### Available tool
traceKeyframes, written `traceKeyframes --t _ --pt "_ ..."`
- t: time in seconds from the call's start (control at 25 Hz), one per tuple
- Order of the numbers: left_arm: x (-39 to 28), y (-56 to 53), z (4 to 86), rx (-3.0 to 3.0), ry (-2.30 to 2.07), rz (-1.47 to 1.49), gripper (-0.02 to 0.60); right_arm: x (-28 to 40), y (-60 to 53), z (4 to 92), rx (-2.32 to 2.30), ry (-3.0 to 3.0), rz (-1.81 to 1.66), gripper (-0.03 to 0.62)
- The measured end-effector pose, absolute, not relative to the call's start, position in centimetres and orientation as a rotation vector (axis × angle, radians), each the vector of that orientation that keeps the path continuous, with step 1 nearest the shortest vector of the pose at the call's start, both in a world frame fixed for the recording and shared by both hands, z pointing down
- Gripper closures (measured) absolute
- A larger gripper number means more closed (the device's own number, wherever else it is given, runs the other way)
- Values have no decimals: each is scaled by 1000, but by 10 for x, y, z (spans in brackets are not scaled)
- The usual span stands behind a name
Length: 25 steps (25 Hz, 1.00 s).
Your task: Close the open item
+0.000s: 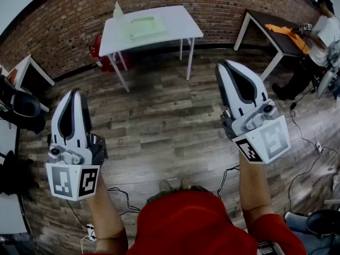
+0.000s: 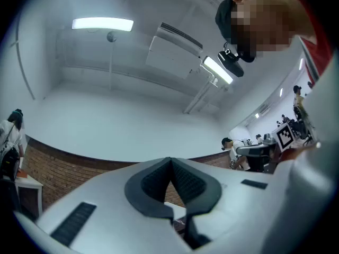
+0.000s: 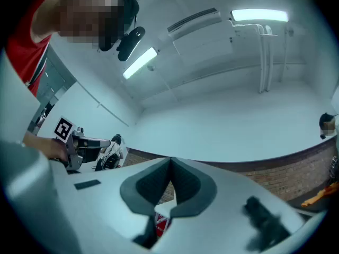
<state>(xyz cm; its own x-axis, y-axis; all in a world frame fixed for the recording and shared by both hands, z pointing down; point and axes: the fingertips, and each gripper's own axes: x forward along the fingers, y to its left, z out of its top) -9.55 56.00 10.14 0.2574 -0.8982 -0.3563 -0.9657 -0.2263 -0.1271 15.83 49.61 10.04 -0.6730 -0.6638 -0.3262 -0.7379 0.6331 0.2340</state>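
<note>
A white table [image 1: 180, 25] stands far ahead by the brick wall. On it lies a pale green flat box [image 1: 142, 26] with a flap standing up at its left end [image 1: 118, 9]. Both grippers are held up in front of me, well short of the table. My left gripper [image 1: 75, 92] is shut with nothing in it, and the left gripper view shows its pads [image 2: 159, 181] pressed together, pointing at the ceiling. My right gripper [image 1: 225, 64] is likewise shut and empty, its pads [image 3: 183, 184] meeting in the right gripper view.
A red fire extinguisher [image 1: 101, 54] sits under the white table's left side. At the right, a person [image 1: 321, 33] works at a dark table [image 1: 268, 28] holding orange cloth [image 1: 287, 33]. A black chair [image 1: 21, 108] stands left. Cables [image 1: 308, 142] trail over the wood floor.
</note>
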Motion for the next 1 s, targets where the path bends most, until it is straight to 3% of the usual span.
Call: traceKeyframes --t 1.0 --pt "-43 532 112 -2176 1781 262 571 223 456 113 -1073 2663 455 563"
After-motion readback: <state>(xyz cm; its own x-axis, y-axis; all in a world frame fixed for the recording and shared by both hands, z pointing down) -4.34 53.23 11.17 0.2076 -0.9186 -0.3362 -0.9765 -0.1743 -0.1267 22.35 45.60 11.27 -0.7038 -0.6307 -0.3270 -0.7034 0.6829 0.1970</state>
